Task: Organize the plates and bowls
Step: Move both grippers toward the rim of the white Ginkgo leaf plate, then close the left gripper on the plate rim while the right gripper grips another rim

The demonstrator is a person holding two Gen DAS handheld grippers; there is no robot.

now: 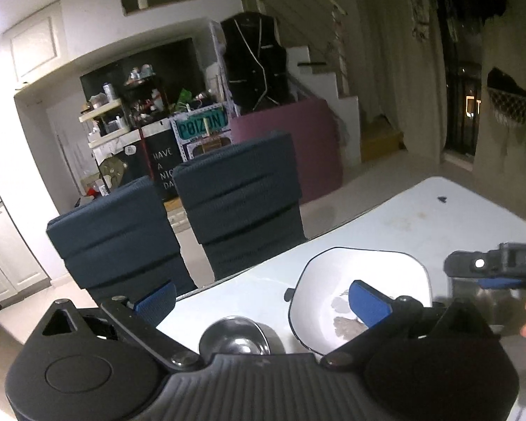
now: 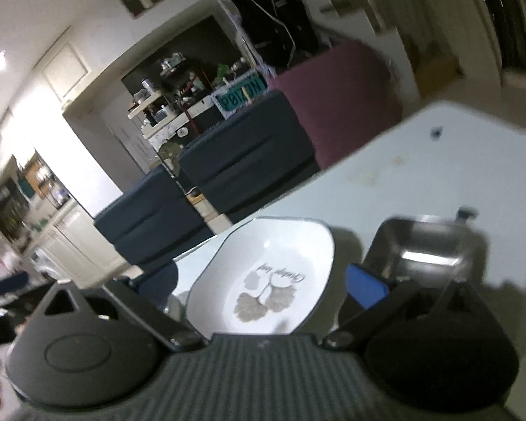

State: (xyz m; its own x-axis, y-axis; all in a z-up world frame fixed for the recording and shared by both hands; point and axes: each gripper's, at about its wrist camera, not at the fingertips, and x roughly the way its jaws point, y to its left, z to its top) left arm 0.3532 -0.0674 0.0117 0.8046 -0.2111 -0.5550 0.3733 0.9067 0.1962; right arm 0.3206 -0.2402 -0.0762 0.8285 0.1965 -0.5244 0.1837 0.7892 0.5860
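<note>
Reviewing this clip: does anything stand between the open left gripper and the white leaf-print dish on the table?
Nothing visible does. The left gripper is open just above the white dish, one finger already over its bowl. The small steel bowl sits beside the dish, off to the left.

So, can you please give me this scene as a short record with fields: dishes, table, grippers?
dishes: white plate with leaf print; round steel bowl; square steel dish
table: white table, two blue chairs behind it
left hand-held gripper: open, above plate and bowl
right hand-held gripper: open, plate between its fingers
</note>
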